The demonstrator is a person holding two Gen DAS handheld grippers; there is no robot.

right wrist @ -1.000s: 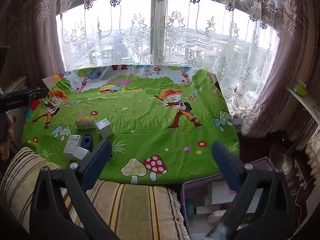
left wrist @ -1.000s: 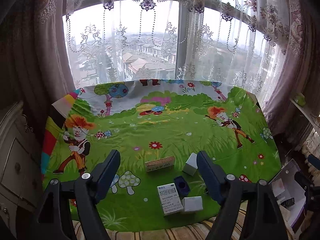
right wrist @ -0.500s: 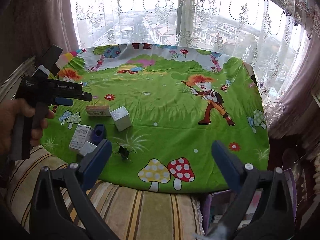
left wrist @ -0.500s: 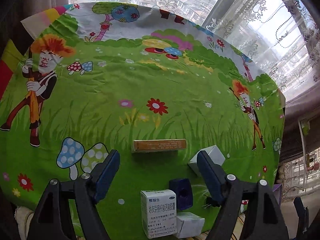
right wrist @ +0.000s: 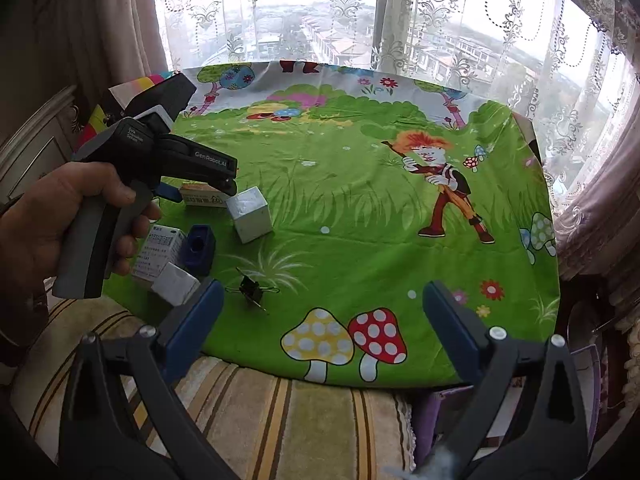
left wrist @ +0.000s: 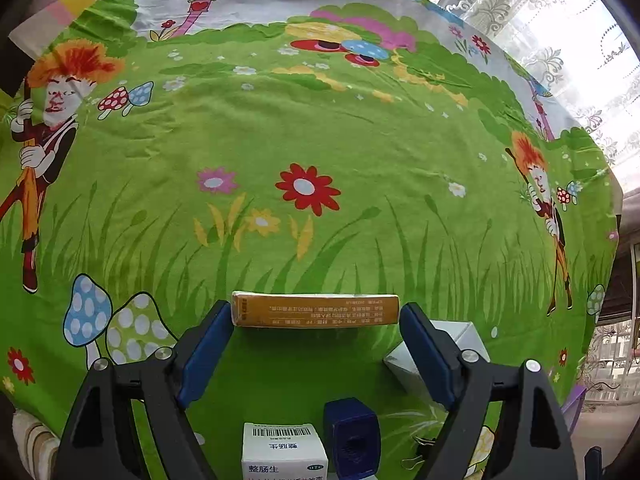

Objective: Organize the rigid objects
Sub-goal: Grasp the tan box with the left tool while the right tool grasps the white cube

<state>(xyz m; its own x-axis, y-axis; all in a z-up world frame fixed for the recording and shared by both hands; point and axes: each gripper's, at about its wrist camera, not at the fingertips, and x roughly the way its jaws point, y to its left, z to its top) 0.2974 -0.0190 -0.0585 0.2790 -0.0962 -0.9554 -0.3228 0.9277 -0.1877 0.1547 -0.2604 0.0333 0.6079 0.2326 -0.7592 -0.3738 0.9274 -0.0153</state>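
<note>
Box, yellow carton (left wrist: 315,310), lies on the green cartoon cloth (left wrist: 320,152) of the worktop, its ends between the blue fingers (left wrist: 206,350) | left gripper (left wrist: 316,344) spread, jaws just been opening, pads apparently not pressing it; white cube (right wrist: 250,214), blue sharpener (right wrist: 197,244), medicine box (right wrist: 158,250) nearby | right gripper (right wrist: 320,332) released, empty, above the cloth's near edge

The tablecloth (left wrist: 320,128) is showing bright green grass printed with red, pink and yellow flowers, spotted mushrooms and orange-haired cartoon figures. The long box (left wrist: 316,311) is showing an orange-yellow side. The cube box (right wrist: 251,219) is appearing silver-grey. The sharpener (right wrist: 197,247) is dark blue. The striped cushion (right wrist: 280,420) is displaying beige, yellow and brown bands.
</note>
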